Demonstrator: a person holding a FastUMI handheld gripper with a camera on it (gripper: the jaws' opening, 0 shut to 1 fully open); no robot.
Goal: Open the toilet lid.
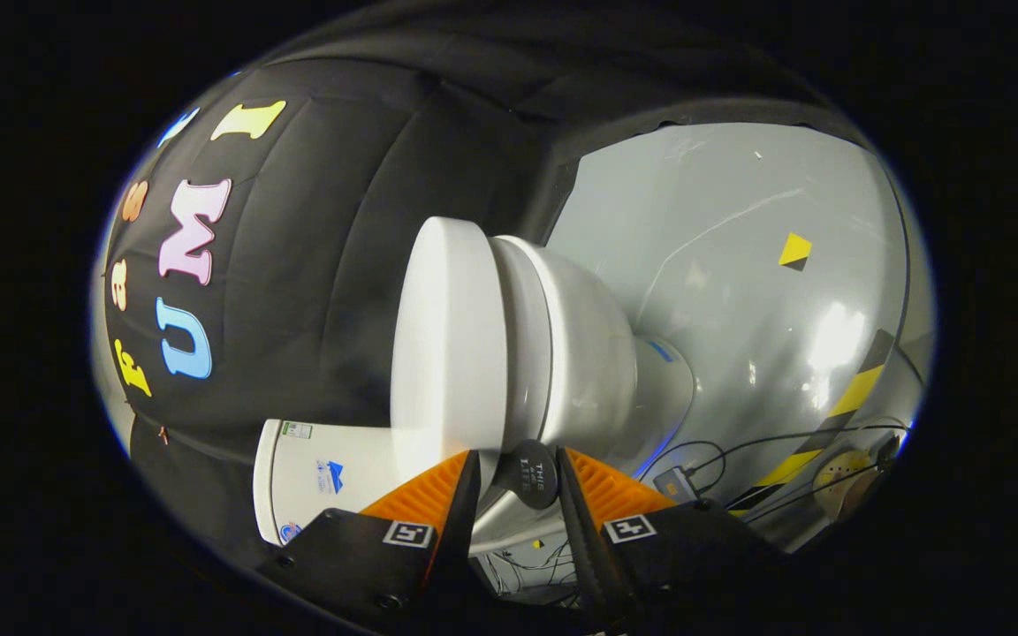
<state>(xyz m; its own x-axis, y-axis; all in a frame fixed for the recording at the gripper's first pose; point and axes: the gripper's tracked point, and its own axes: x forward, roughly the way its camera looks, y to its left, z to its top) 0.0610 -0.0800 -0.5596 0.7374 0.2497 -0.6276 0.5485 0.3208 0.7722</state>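
Currently my hand-held gripper point(516, 481) is held narrowly apart, fingers straddling a dark round knob point(531, 474) at the rim of the toilet lid point(447, 344), centre frame. I judge the lid rigid, smooth, slippery, moderately heavy; best gripped at the knob.

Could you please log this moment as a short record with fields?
view: rolled sideways
toilet: white, ahead of the gripper
lid: closed on the seat, edge toward the camera
tank: beyond the left finger
gripper: jaws apart, astride the lid's near edge
black disc: between the jaws, contact unclear
floor: grey, with cables and striped tape
task state: lid not yet raised
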